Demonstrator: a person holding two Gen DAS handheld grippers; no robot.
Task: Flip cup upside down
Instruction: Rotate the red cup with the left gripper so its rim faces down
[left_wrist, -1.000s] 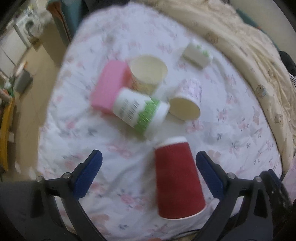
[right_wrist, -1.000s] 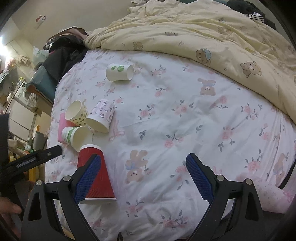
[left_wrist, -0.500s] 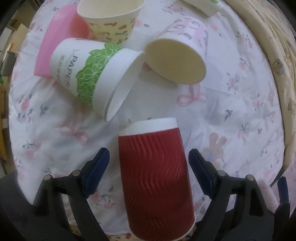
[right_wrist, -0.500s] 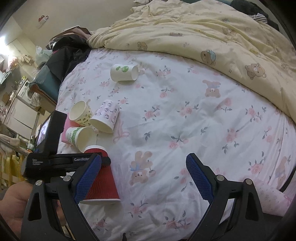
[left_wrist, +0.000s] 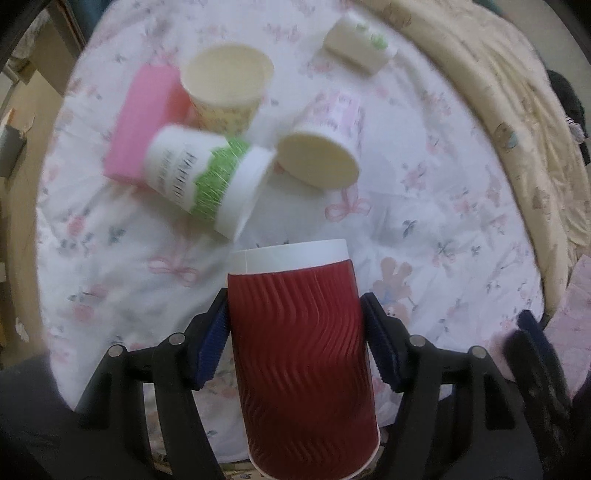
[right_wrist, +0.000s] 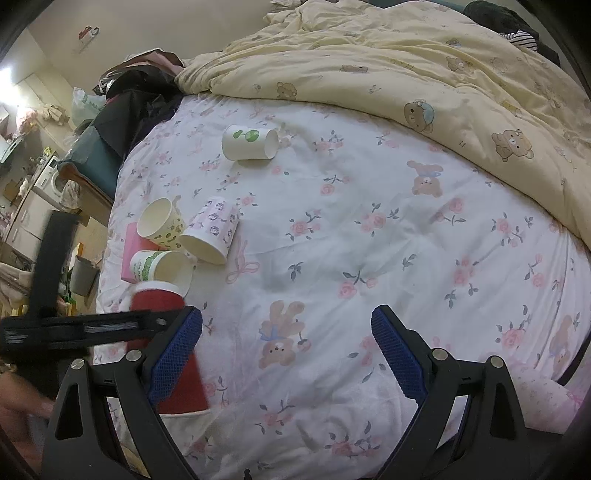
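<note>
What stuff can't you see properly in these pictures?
1. Red cup: in the left wrist view its wide rim runs off the bottom edge; in the right wrist view the left gripper and a blue finger pad cover its middle.
2. Letters on the green-banded cup: smeared by motion blur, left wrist view.
3. Pink box: mostly hidden behind cups in both views.
4. Person's hand: only a blurry sliver at the right wrist view's left edge.

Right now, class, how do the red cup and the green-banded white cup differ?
The red cup stands upside down, base up; the green-banded white cup lies on its side. The red cup's wall is ribbed, the white cup's is printed. The left gripper grips the red cup; nothing holds the white one. Both are disposable cups.
</note>
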